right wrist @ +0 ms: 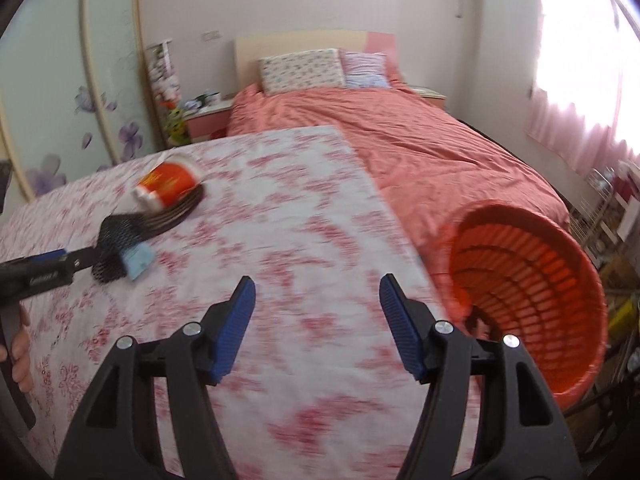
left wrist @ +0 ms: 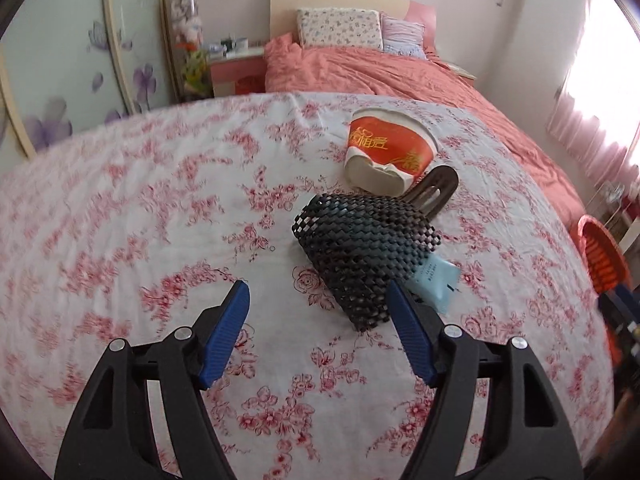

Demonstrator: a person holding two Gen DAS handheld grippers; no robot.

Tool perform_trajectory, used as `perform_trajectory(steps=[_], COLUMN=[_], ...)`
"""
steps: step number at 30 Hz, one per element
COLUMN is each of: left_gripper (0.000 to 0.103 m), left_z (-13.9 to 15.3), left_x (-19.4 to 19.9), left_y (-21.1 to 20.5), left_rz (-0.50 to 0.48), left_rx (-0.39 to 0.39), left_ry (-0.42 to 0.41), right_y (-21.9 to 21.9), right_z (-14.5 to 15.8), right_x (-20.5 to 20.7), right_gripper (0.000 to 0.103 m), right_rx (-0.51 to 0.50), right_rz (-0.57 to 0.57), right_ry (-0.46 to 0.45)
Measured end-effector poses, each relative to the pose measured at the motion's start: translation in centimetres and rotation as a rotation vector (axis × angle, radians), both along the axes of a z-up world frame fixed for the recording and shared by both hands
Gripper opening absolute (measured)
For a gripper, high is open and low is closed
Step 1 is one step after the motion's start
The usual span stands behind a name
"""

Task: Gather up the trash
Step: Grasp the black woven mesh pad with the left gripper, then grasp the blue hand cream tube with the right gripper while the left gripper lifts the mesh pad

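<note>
Left gripper (left wrist: pixel 318 294) fingers wide open, empty, right beside black woven mesh scrap (left wrist: pixel 362 256) on floral-cloth bench (left wrist: pixel 120 220). Right gripper (right wrist: pixel 316 290) also open, empty, near orange slatted plastic basket (right wrist: pixel 560 280). Risk imo: floppy mesh slips, or snags pale blue sachet (left wrist: pixel 434 280) + crushed red-white paper cup (left wrist: pixel 388 152) nearby.

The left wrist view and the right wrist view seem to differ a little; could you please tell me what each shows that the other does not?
Only the left wrist view shows the open left gripper head-on.

Only the right wrist view shows the open right gripper, the inside of the orange basket and the hand holding the left tool.

Both show the crushed paper cup, black mesh piece, blue packet and floral sheet.
</note>
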State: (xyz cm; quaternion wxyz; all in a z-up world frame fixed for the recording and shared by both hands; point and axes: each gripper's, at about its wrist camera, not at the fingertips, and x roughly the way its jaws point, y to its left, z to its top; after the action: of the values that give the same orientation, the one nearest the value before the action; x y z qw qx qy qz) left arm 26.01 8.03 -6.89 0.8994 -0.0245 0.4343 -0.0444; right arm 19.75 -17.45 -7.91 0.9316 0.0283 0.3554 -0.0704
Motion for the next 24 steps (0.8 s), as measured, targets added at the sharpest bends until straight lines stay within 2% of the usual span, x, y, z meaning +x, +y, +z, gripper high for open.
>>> perform_trajectory(steps=[4,7,10,11,12,16,20,24], left_gripper=[0.061,0.051,0.029,0.015,0.011,0.007,0.007,0.007], left_z=[-0.2,-0.6,-0.7,-0.7,-0.7,-1.0,-1.0,-1.2], left_x=[1.2,1.8,1.8,1.7,1.7,1.2,0.5,0.1], left_y=[0.1,-0.3,-0.6,-0.7,-0.6,1.1,3.1,5.1], left_rz=[-0.011,-0.017,-0.043,-0.044,-0.043,-0.03,-0.001,0.029], left_rx=[-0.084,-0.101,-0.095,-0.08,-0.064,-0.078,-0.057,-0.055], left_ry=[0.022,0.032,0.009,0.003,-0.003,0.002,0.002,0.011], right_y=[2.1,2.9,3.2,3.4,3.6,5.3,7.5,10.2], right_z=[-0.6,-0.7,-0.8,-0.9,-0.9,-1.0,-1.1,-1.3], right_x=[1.1,1.5,2.0,2.1,2.3,3.2,4.6,6.1], right_gripper=[0.062,0.062,0.062,0.061,0.061,0.061,0.061,0.058], right_rx=[0.003,-0.001,0.001,0.002,0.003,0.025,0.064,0.145], right_rz=[0.031,0.039,0.041,0.042,0.046,0.089,0.143,0.2], right_ry=[0.013,0.015,0.019,0.02,0.021,0.027,0.038,0.072])
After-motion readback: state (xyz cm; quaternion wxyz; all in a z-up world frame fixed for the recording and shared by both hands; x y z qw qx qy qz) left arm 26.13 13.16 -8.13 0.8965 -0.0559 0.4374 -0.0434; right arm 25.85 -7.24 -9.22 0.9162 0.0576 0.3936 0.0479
